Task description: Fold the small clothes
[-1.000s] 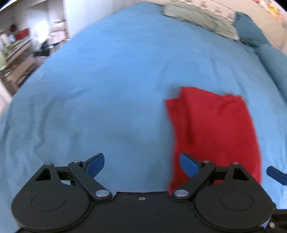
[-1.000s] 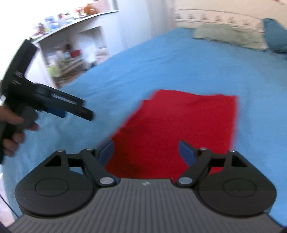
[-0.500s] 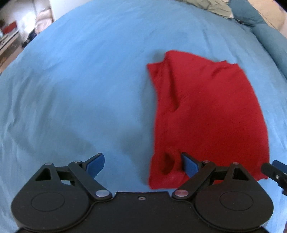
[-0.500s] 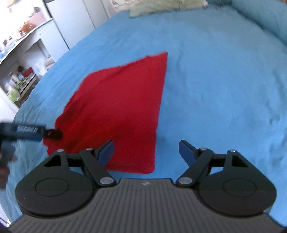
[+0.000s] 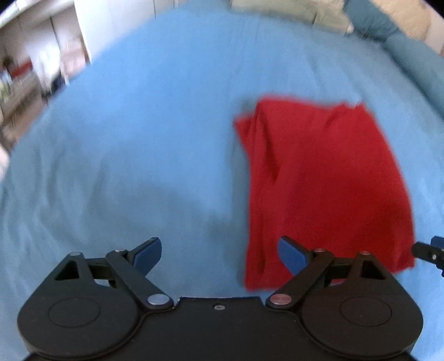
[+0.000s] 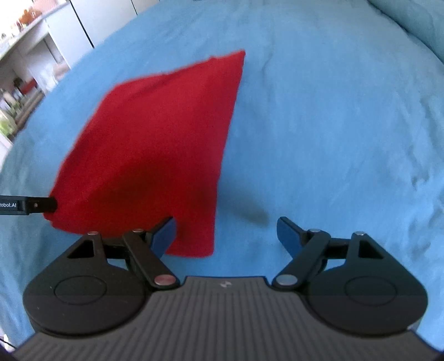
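Note:
A small red garment lies folded and flat on the blue bedspread. My left gripper is open just off the cloth's near left corner, its right finger over the red edge. In the right wrist view the same red garment sits left of centre. My right gripper is open at the near right corner, left finger above the cloth, right finger over bare bedspread. Each gripper's tip shows at the edge of the other's view. Nothing is held.
Pillows and a blue bolster lie at the far end of the bed. White cupboards and cluttered shelves stand beyond the bed's left side.
Both grippers stayed open. The left view pulled back slightly so the garment sits farther right; the right gripper moved closer to the cloth's near right corner.

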Demonstrator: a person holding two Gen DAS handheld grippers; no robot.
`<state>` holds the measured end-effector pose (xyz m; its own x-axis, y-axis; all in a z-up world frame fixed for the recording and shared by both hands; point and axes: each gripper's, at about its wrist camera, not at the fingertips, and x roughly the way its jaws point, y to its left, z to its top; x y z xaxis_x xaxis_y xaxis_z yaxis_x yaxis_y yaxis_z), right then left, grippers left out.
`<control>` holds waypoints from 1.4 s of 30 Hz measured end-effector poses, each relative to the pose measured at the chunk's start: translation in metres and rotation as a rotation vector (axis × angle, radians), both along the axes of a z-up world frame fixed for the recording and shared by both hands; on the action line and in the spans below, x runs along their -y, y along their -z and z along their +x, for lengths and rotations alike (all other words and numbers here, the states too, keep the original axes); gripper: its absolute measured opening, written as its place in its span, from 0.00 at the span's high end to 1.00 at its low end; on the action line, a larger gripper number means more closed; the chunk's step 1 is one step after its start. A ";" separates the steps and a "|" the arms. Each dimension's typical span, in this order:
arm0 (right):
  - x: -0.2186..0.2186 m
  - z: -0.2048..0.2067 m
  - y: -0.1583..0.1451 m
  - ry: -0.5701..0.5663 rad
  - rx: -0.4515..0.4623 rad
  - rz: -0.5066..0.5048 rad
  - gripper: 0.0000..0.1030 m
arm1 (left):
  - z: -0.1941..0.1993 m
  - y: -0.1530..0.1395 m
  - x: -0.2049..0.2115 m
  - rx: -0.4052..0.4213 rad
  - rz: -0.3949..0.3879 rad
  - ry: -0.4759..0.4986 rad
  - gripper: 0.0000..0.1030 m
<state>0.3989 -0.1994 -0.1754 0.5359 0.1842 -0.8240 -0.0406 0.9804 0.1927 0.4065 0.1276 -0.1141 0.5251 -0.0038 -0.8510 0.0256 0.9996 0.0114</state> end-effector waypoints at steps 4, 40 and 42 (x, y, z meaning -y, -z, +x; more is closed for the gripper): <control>0.010 0.003 -0.029 -0.019 0.028 0.046 0.00 | 0.017 -0.023 0.009 0.085 -0.018 0.068 0.00; -0.008 0.117 0.007 -0.049 -0.069 0.237 0.58 | 0.107 0.026 0.045 -0.015 -0.258 0.164 0.76; -0.008 0.113 -0.002 -0.054 -0.041 0.243 0.59 | 0.104 0.017 0.047 -0.005 -0.266 0.159 0.77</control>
